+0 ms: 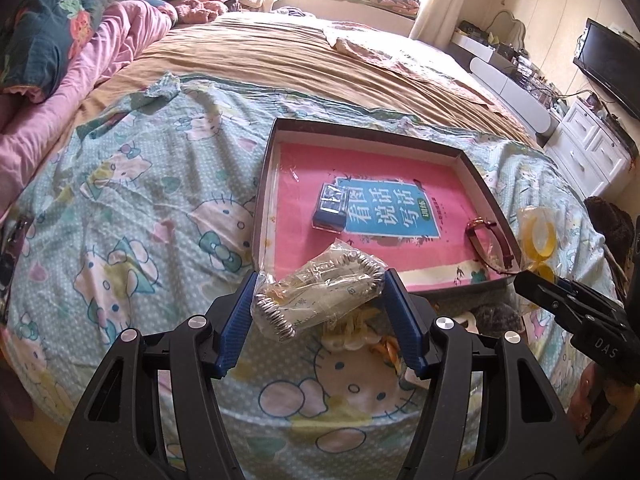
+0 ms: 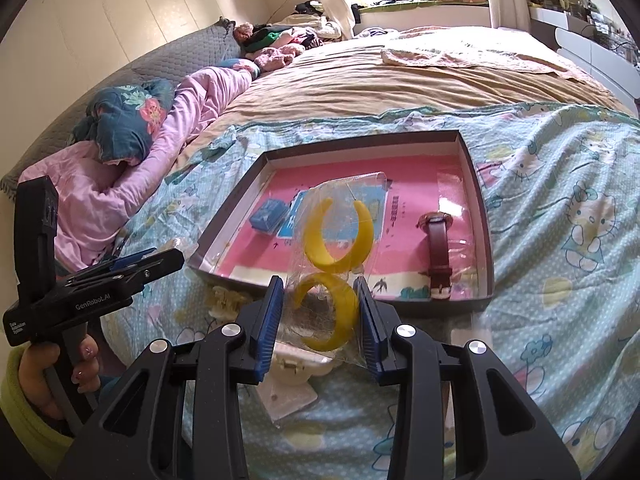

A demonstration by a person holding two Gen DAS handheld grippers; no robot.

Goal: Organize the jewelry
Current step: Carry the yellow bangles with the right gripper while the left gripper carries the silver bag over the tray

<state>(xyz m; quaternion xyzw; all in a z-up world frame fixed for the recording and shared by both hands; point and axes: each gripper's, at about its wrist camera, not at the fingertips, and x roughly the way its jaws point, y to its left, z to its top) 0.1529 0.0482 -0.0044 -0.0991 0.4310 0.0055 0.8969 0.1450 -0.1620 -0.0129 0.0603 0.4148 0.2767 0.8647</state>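
My left gripper (image 1: 320,280) is shut on a clear bag holding a silver bracelet (image 1: 320,292), lifted just in front of the near edge of the shallow dark box (image 1: 276,128). My right gripper (image 2: 320,286) is shut on a clear bag with two yellow crescent earrings (image 2: 340,240), held over the box's near edge (image 2: 400,308). Inside the box, on a pink booklet, lie a small blue case (image 1: 329,212) and a brown-strapped watch (image 2: 436,248). The left wrist view shows the right gripper's body (image 1: 568,304) at the right with the yellow earrings (image 1: 538,234) past it.
The box rests on a cartoon-cat bedsheet (image 1: 132,208). A pale chain necklace (image 1: 360,332), a white clip (image 2: 296,364) and a flat clear packet (image 2: 288,400) lie on the sheet below the grippers. Pink bedding (image 2: 120,184) lies to the left; white drawers (image 1: 588,148) stand at the right.
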